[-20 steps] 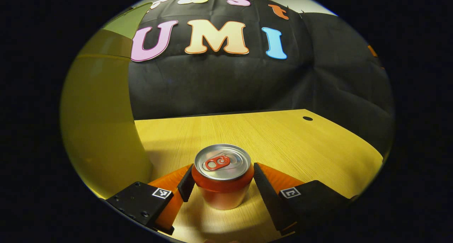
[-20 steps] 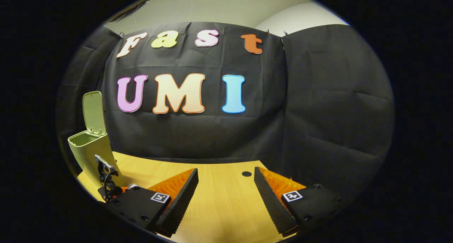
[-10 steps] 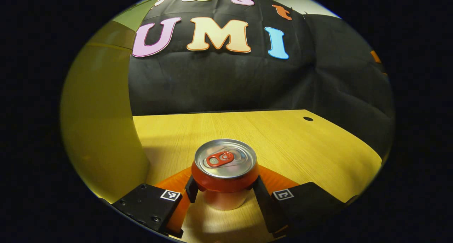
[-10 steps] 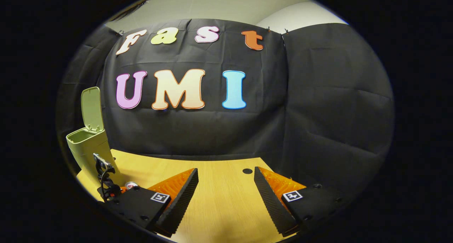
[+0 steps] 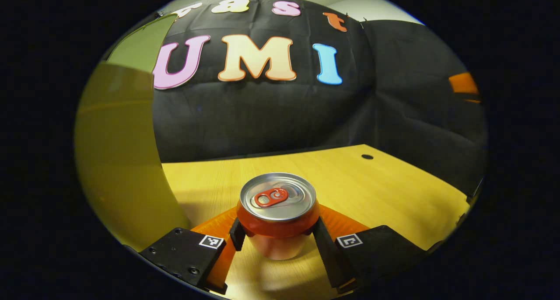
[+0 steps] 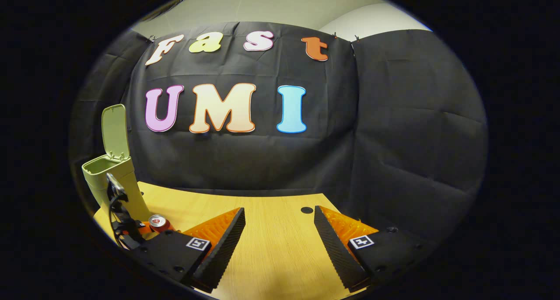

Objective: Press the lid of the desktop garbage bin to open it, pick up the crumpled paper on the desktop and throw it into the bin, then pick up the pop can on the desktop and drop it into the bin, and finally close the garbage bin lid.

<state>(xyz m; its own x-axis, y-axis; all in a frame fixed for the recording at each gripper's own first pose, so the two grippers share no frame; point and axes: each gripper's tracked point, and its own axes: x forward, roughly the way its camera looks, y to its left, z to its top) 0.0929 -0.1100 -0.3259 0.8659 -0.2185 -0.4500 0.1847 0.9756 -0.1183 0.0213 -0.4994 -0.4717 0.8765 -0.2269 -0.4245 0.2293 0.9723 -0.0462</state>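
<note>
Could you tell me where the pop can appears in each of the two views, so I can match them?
Left gripper view: the pop can stands low in the centre, between the left gripper fingers, which press on its sides.
Right gripper view: the can is small, at lower left, near the foot of the bin.
Shared landmark: the green garbage bin, lid up, left of the can in both.

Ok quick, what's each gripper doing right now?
Left gripper: shut on the can.
Right gripper: open, holding nothing.
</note>
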